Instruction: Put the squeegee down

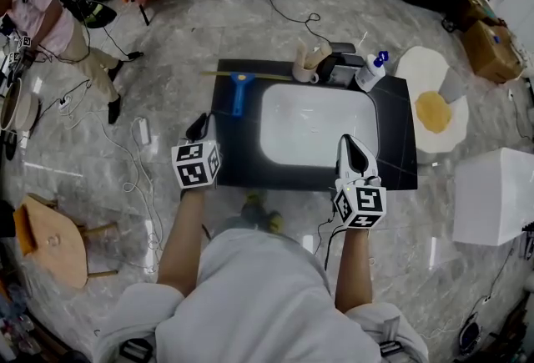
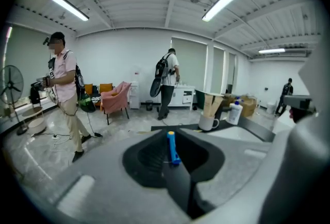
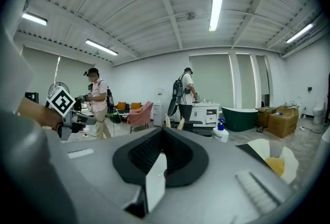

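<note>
squeegee [image 1: 239, 91], blue handle and yellow blade, lies flat on the black tabletop [image 1: 397, 129] just left of the white basin [image 1: 317, 126], touched by neither tool; the set-down looks complete. left claw [image 1: 200, 129]: jaws drawn almost together on nothing, hanging at the tabletop's front edge, well clear of the handle. right claw [image 1: 354, 151]: closed, empty, idle at the front rim.

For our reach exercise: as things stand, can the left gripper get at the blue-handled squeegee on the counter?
Probably yes: the squeegee lies ahead of the left gripper on bare black counter, nothing between.
</note>
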The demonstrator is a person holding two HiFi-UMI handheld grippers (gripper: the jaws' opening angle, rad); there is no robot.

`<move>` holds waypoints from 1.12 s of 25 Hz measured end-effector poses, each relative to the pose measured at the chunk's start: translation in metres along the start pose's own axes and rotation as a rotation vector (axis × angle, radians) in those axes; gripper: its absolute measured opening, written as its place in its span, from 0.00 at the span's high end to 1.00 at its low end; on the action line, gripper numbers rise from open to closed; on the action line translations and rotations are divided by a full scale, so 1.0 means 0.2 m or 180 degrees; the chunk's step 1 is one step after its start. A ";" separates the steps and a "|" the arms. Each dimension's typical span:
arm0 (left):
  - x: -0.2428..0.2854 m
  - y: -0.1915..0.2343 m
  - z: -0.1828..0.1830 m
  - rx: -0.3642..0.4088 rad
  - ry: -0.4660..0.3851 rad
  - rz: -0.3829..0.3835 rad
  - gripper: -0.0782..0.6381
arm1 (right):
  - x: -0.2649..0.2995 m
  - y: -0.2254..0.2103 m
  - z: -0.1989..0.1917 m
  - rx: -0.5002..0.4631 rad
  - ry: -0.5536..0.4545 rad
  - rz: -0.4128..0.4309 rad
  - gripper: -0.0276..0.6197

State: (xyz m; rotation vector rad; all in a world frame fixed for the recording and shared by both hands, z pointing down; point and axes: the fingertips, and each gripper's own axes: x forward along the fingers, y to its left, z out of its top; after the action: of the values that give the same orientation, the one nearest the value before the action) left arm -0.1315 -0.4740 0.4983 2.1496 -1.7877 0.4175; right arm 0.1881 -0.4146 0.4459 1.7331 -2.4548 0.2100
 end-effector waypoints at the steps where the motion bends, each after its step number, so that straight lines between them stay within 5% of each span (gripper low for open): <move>1: -0.03 0.01 0.01 0.0007 -0.0031 0.0010 0.83 | -0.01 0.01 0.01 -0.0008 -0.0012 0.0009 0.95; 28: -0.46 0.00 0.23 0.0121 -0.0653 0.0107 0.89 | -0.19 0.00 0.09 0.0019 -0.0242 0.0089 0.95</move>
State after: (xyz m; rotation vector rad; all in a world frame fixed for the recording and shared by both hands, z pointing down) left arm -0.1468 -0.4113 0.4193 2.2624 -1.9407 0.2476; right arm 0.2006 -0.3838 0.4217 1.7413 -2.5352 0.1570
